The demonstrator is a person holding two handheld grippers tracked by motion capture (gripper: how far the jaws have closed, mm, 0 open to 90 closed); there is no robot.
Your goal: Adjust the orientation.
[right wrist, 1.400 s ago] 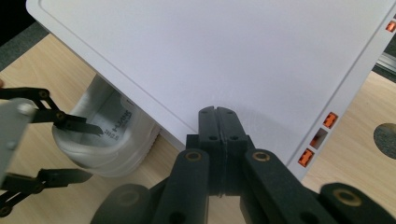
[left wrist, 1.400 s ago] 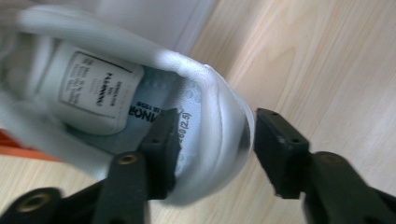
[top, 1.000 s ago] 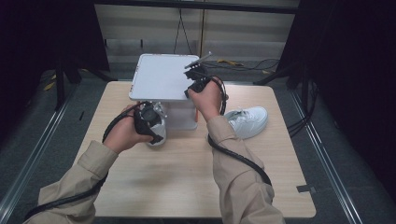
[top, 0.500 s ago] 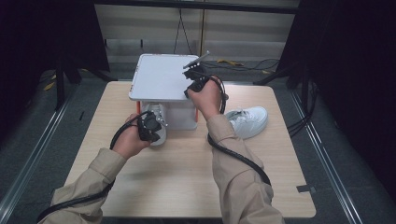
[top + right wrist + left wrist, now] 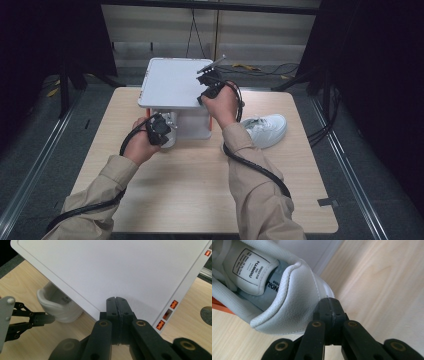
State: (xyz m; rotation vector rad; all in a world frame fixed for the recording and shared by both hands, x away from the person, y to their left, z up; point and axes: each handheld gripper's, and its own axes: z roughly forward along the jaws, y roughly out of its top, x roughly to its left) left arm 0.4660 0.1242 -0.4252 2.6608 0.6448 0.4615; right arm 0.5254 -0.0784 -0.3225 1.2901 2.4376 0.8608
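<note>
A white sneaker (image 5: 287, 305) lies heel-out on the wooden table (image 5: 190, 190), its toe under the top panel of a white shoe box (image 5: 170, 82). My left gripper (image 5: 329, 301) is shut, its tips against the right side of the heel with nothing held. It is also in the high view, left gripper (image 5: 159, 129), and in the right gripper view, left gripper (image 5: 47, 318), beside the sneaker (image 5: 60, 308). My right gripper (image 5: 116, 300) is shut, its tips on the box's flat top (image 5: 112, 267) near its front right edge.
A second white sneaker (image 5: 265, 130) lies on the table to the right of the box. Orange connector tabs (image 5: 166, 315) line the box's top edge. Cables trail from both grippers along the sleeves. Bare wood spreads in front of the box.
My left gripper and the sneaker have shifted a little to the right, toward the box front, and less of the sneaker shows. The right gripper has stayed on the box top.
</note>
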